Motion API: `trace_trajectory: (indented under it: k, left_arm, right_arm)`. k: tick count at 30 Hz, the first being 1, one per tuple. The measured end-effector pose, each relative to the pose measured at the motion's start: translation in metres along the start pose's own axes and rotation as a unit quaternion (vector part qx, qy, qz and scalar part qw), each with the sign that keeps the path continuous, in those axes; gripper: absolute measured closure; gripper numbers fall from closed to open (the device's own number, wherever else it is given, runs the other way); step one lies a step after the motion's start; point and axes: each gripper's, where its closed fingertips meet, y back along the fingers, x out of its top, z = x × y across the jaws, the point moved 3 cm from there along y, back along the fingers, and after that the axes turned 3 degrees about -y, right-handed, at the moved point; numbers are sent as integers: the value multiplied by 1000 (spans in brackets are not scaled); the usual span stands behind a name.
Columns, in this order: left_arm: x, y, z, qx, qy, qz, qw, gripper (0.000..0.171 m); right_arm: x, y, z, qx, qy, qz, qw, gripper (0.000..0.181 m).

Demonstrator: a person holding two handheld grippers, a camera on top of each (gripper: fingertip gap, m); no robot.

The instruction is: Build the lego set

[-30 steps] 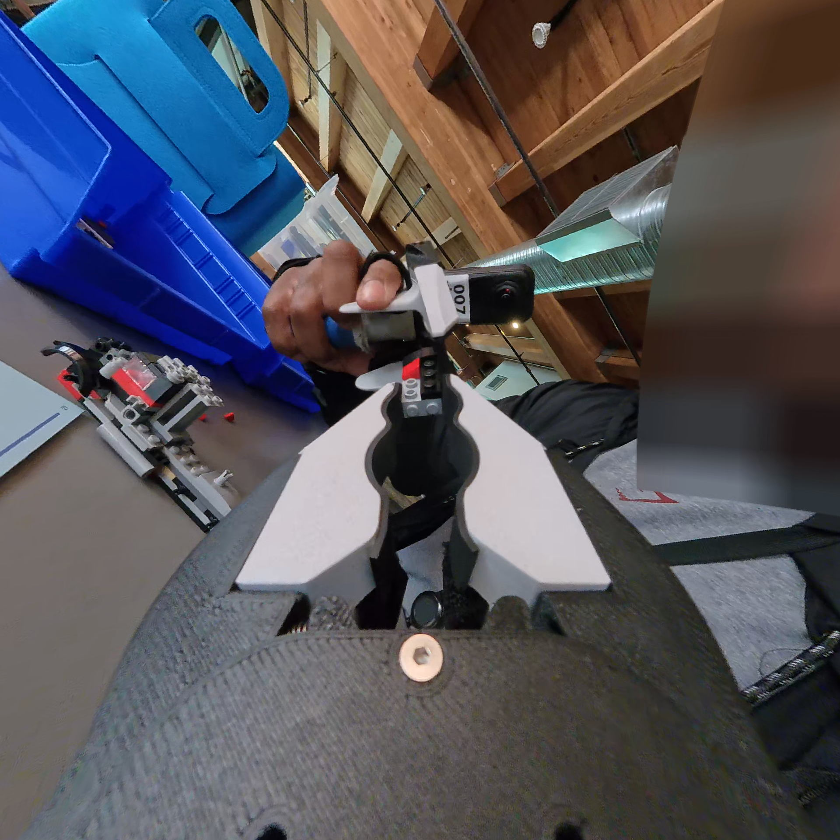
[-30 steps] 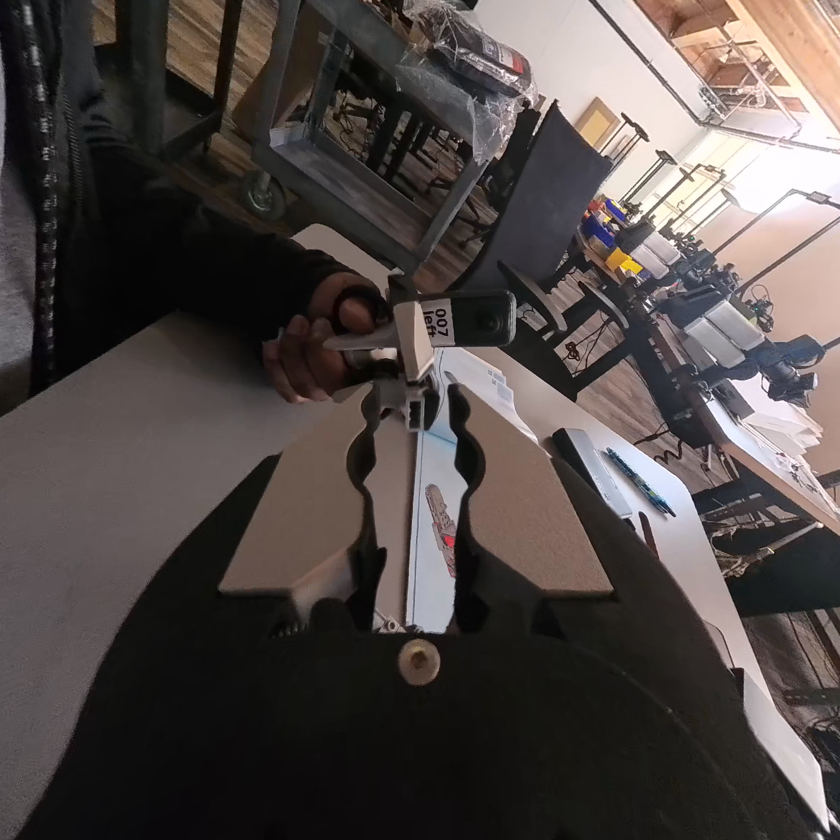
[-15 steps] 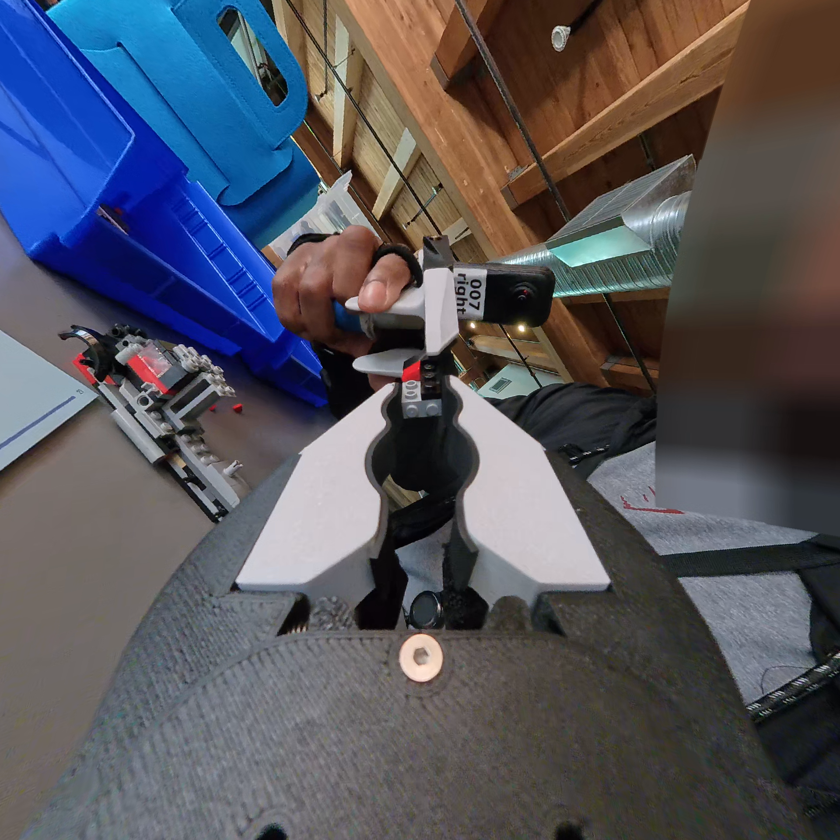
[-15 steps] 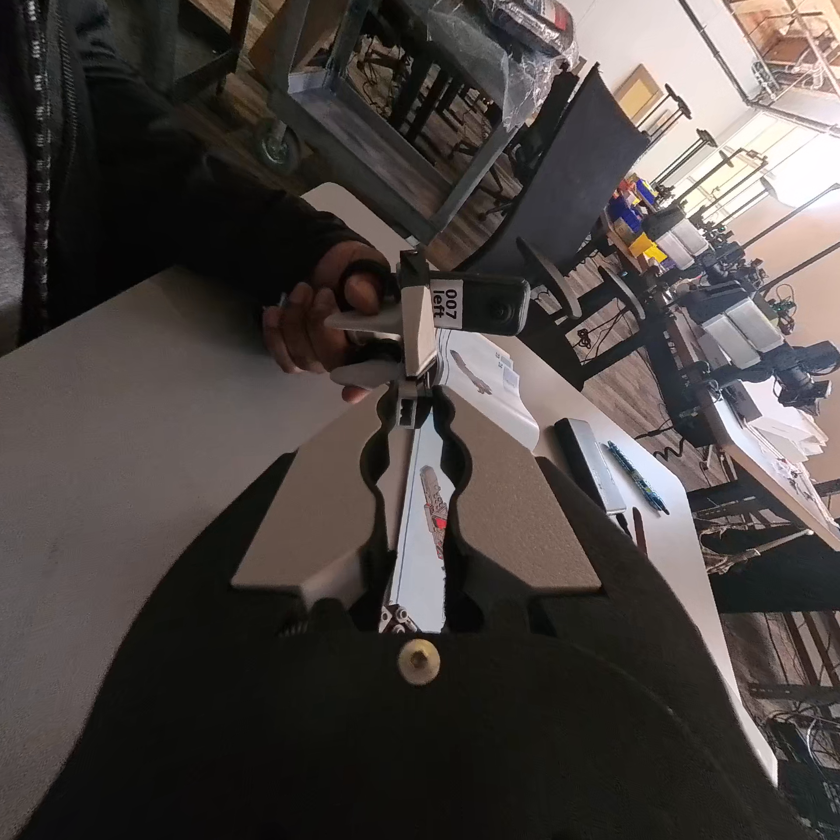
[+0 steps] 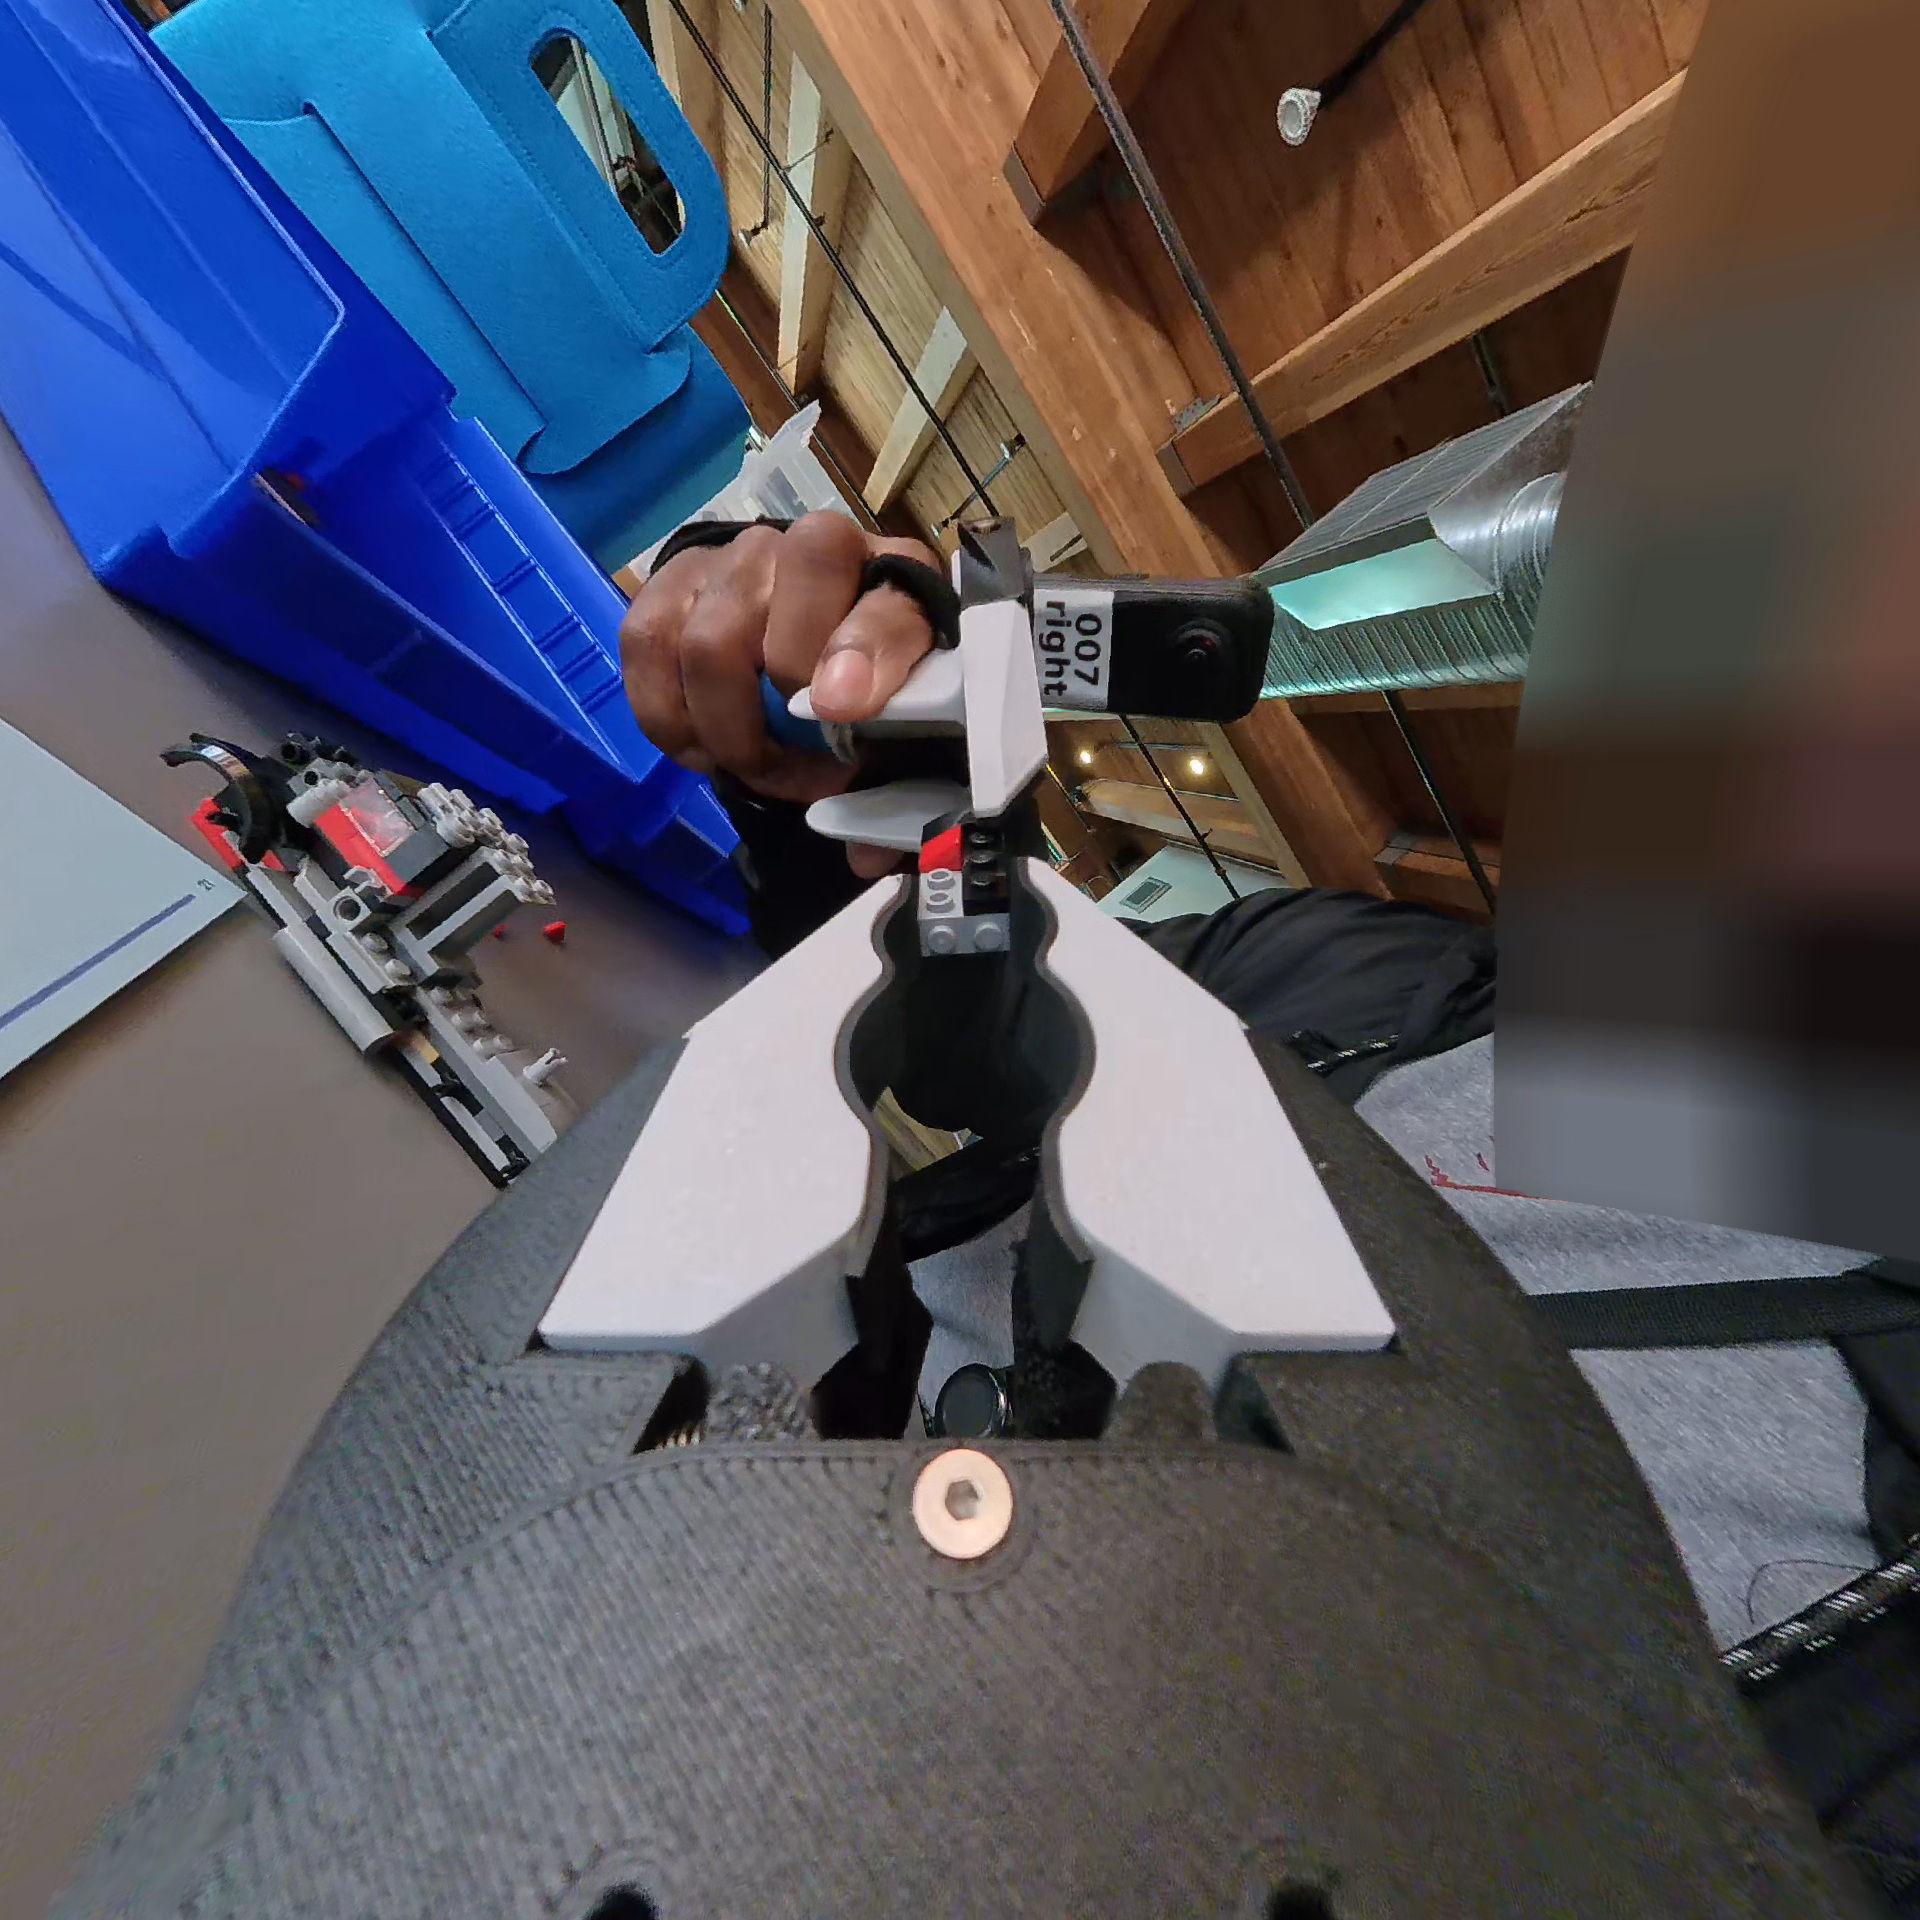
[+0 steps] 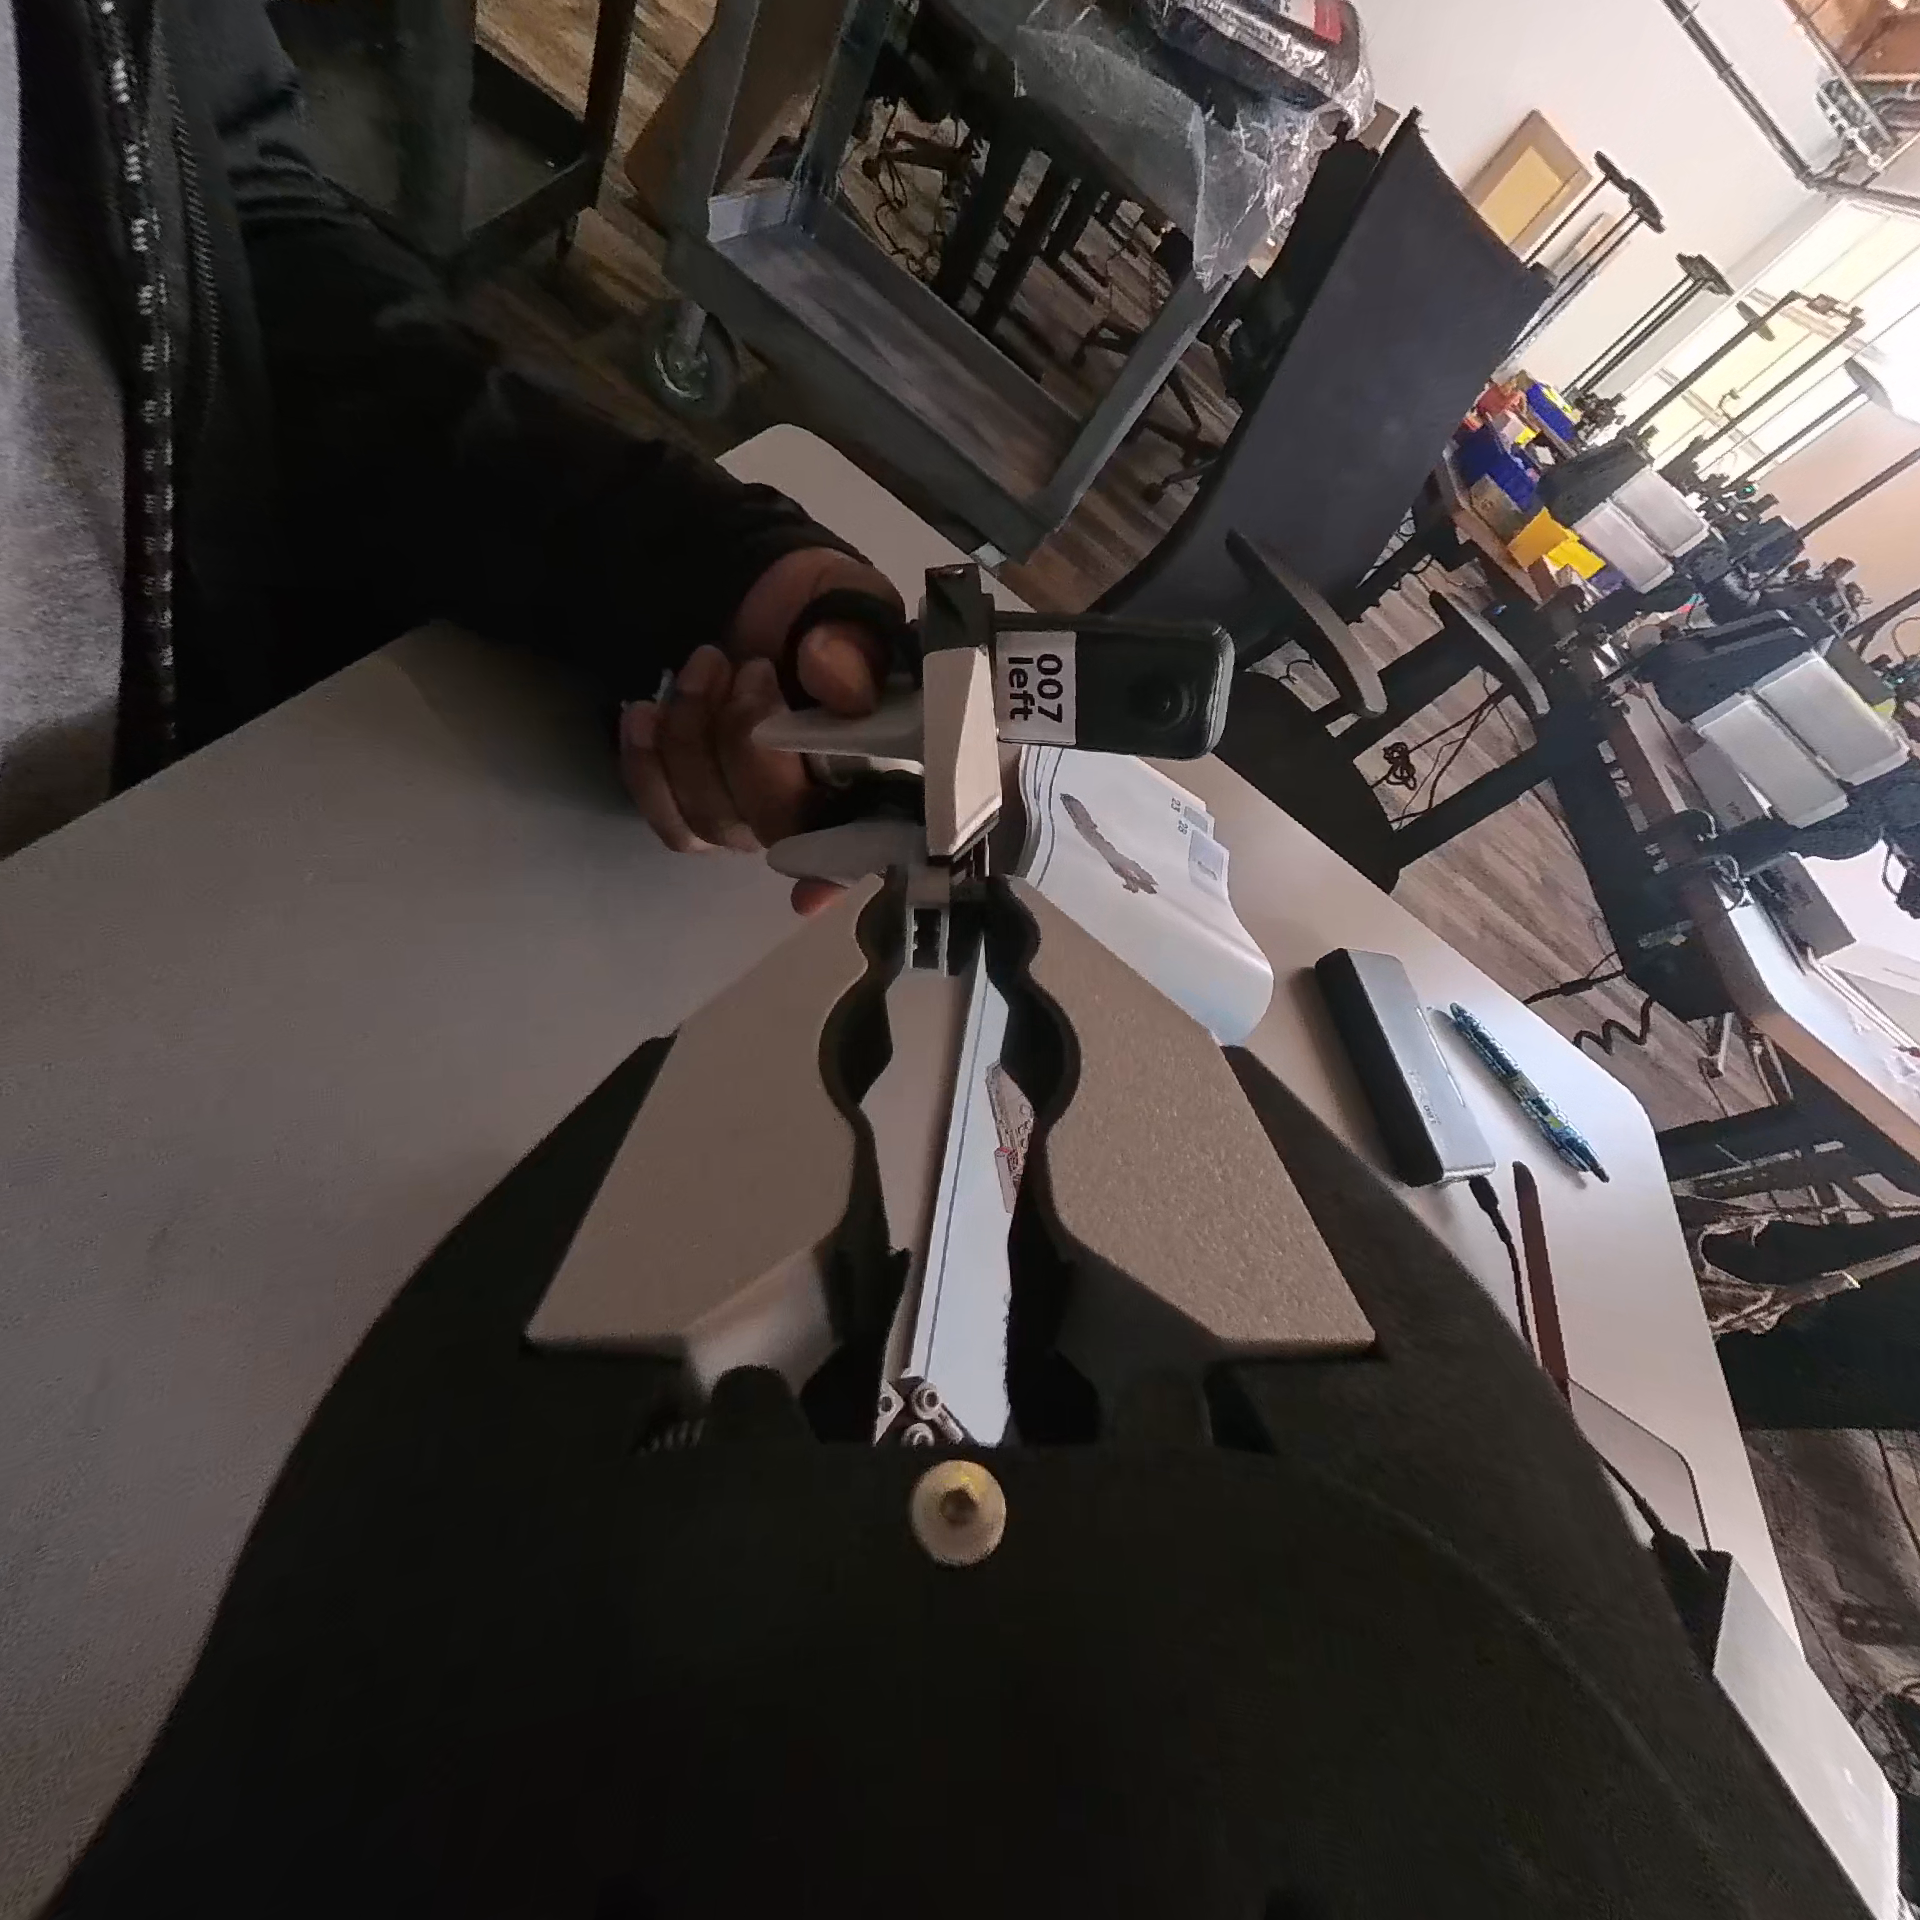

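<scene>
My left gripper [image 5: 964, 899] is shut on a small lego assembly [image 5: 956, 930] of grey, black and red pieces, held up in the air. My right gripper [image 5: 982, 816], held by a hand, meets it tip to tip from the far side. In the right wrist view my right gripper [image 6: 943, 920] is shut on the grey end of the same assembly [image 6: 928, 940], with the left gripper [image 6: 954, 857] facing it. A partly built grey, black and red lego model [image 5: 384, 914] lies on the table at the left.
Blue bins [image 5: 260, 416] stand behind the model. An open instruction booklet [image 6: 1143, 894] lies on the table. Beside it are a black and silver device [image 6: 1403, 1070] and a pen [image 6: 1527, 1091]. A few tiny loose pieces [image 5: 551, 930] lie near the model. My two grippers' fingertips are within a few centimetres of each other.
My right gripper's fingers have closed in on the assembly. Both grippers have shifted slightly while staying tip to tip.
</scene>
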Motion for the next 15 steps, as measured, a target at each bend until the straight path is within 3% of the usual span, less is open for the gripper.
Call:
trace_trajectory:
  k: [15]
  left_arm:
    - [2, 1, -1, -1, 7, 10, 1000, 155]
  right_arm:
    - [-1, 0, 2, -12, -32, 12, 999, 166]
